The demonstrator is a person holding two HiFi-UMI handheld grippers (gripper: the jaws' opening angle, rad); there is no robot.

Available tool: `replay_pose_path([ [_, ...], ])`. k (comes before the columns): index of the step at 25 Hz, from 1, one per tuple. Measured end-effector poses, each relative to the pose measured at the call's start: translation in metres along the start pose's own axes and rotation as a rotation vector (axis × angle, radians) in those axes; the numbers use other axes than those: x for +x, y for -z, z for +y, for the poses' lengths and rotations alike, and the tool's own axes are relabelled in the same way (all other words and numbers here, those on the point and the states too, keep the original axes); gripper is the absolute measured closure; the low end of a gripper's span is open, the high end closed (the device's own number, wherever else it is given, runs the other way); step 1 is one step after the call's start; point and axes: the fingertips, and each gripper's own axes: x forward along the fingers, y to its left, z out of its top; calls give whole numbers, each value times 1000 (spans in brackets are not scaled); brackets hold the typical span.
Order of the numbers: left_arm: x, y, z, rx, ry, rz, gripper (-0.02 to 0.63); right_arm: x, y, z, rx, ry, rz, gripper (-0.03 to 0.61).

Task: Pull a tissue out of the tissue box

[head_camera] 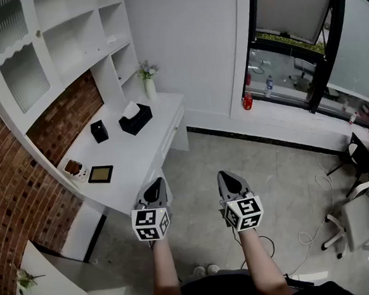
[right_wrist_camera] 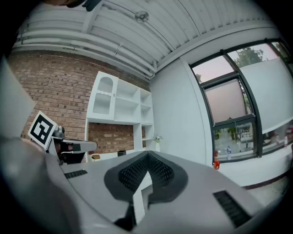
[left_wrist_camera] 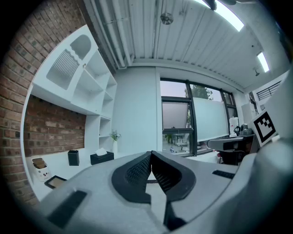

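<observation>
A black tissue box (head_camera: 135,119) with a white tissue poking out of its top stands on the white desk (head_camera: 141,156) at the left; in the left gripper view the tissue box (left_wrist_camera: 101,157) is small and far off to the left. My left gripper (head_camera: 153,192) hovers above the floor just off the desk's near edge, well short of the box. My right gripper (head_camera: 232,183) hangs beside it over the floor. Both are shut, tips meeting, with nothing between them: left gripper (left_wrist_camera: 151,154), right gripper (right_wrist_camera: 147,155).
On the desk are a black holder (head_camera: 98,131), a vase of flowers (head_camera: 149,83), a dark framed pad (head_camera: 101,174) and a small container (head_camera: 75,167). White shelves rise behind. A white chair (head_camera: 361,215) and a floor cable (head_camera: 312,229) lie to the right.
</observation>
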Motion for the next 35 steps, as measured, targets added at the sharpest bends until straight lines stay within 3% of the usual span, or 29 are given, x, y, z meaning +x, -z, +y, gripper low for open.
replay_pose_path([
  [24,7,18,11,-14,23,23,603,15,8,16,12,-29,13,580],
  [28,7,17,19,-32,15,-4,599,19,13,18,15,-24,31,580],
  [32,9,9,38,-43,-17,-38,447,29,11,19,16,-17,21,580],
  [35,9,6,50,-48,-22,-47,422,38,9,22,16,-13,16,580],
])
